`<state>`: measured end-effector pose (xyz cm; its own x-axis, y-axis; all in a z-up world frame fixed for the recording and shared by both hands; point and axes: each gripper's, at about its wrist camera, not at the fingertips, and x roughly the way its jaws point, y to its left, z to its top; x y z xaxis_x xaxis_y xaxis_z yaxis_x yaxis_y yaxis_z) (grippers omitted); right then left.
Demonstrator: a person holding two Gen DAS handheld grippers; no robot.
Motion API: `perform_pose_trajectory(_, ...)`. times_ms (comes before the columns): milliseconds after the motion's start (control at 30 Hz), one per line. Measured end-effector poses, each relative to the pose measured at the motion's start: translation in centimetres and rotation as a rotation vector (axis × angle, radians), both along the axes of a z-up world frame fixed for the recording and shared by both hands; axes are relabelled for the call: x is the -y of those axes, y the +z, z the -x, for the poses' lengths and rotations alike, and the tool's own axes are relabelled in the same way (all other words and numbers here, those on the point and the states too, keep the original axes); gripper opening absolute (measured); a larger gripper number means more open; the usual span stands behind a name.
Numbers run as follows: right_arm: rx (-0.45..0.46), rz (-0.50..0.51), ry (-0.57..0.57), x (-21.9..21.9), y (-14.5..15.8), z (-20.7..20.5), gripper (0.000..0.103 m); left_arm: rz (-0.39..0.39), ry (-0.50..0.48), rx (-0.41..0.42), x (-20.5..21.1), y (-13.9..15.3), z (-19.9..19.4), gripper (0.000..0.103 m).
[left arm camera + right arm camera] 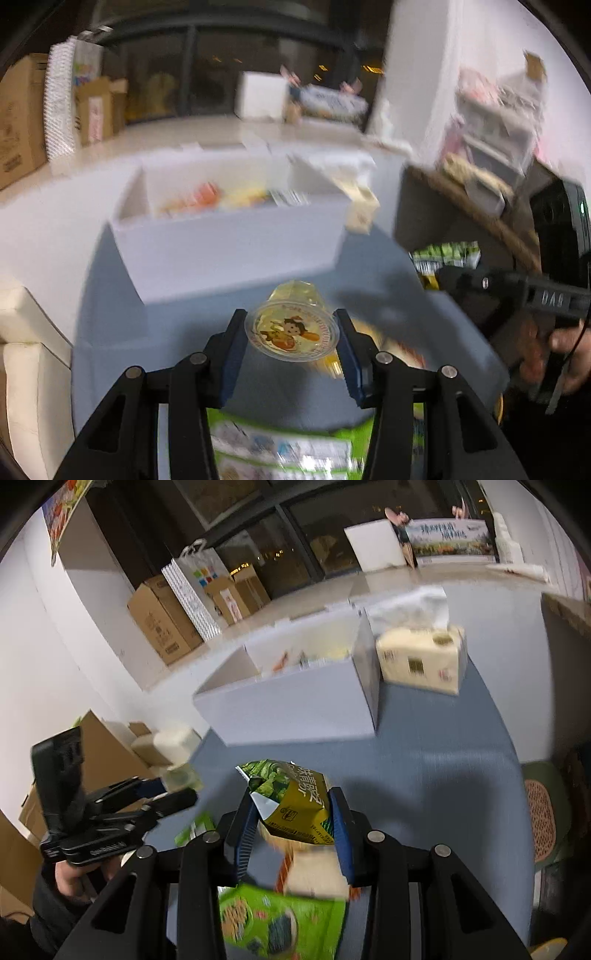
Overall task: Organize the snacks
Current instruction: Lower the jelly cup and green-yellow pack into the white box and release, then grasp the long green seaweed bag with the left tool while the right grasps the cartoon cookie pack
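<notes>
Here our left gripper (pixel 291 332) fingers clamp a light, slippery jelly cup (pixel 291 330) by its stiff rim; our right gripper (pixel 293 812) fingers pinch a soft, crushable green snack packet (pixel 291 799), both short of the white box (pixel 291 701).

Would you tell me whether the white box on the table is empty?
No, the white box already holds several snacks, orange and yellow ones, visible over its rim in the left wrist view.

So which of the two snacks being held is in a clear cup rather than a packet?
The jelly cup in the left gripper: transparent, with a round cartoon lid. The right gripper holds a crumpled green packet.
</notes>
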<state>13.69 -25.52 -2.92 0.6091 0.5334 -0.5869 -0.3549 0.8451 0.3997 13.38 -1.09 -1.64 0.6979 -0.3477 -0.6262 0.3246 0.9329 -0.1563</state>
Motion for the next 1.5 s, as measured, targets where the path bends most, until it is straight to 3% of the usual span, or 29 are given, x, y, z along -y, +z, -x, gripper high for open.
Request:
perform_pose_trajectory(100, 0.042, 0.016, 0.003, -1.1, 2.3, -2.4, 0.041, 0.034, 0.052, 0.026, -1.4, 2.3, -2.3, 0.051)
perform_pose_trajectory(333, 0.048, 0.030, -0.017, -3.2, 5.5, -9.4, 0.041, -0.006, 0.106, 0.038, -2.0, 5.3, -9.1, 0.051)
perform_pose_trajectory(500, -0.011, 0.058, -0.036, -4.6, 5.7, -15.1, 0.041, -0.046, 0.151, -0.006, -2.4, 4.9, -14.8, 0.051)
perform_pose_trajectory(767, -0.074, 0.109, -0.061, -5.5, 4.8, -21.3, 0.042, -0.088, 0.207, -0.073, -3.0, 3.3, -20.1, 0.053)
perform_pose_trajectory(800, -0.093, 0.108, -0.063, -5.5, 4.5, -21.9, 0.044, -0.083, 0.217, -0.081, -3.2, 3.1, -20.5, 0.057)
perform_pose_trajectory(833, -0.109, 0.107, -0.068, -5.5, 4.3, -22.4, 0.051, -0.081, 0.229, -0.098, -3.4, 2.9, -20.8, 0.080)
perform_pose_trajectory(867, -0.123, 0.105, -0.067, -5.5, 4.0, -22.7, 0.062, -0.076, 0.240, -0.113, -3.5, 2.8, -21.1, 0.093)
perform_pose_trajectory(900, -0.127, 0.100, -0.072, -5.3, 3.8, -23.0, 0.088, -0.068, 0.247, -0.108, -3.7, 2.8, -21.0, 0.103)
perform_pose_trajectory(933, -0.114, 0.091, -0.089, -5.1, 3.8, -23.0, 0.100, -0.066, 0.250, -0.101, -3.7, 2.8, -20.9, 0.103)
perform_pose_trajectory(1267, -0.074, 0.050, -0.102, -4.0, 4.3, -21.5, 0.103, -0.076, 0.227, -0.125, -3.6, 2.9, -19.2, 0.103)
perform_pose_trajectory(1500, 0.006, 0.003, -0.044, -2.9, 5.8, -16.2, 0.103, -0.053, 0.171, -0.075, -4.0, 3.6, -11.6, 0.103)
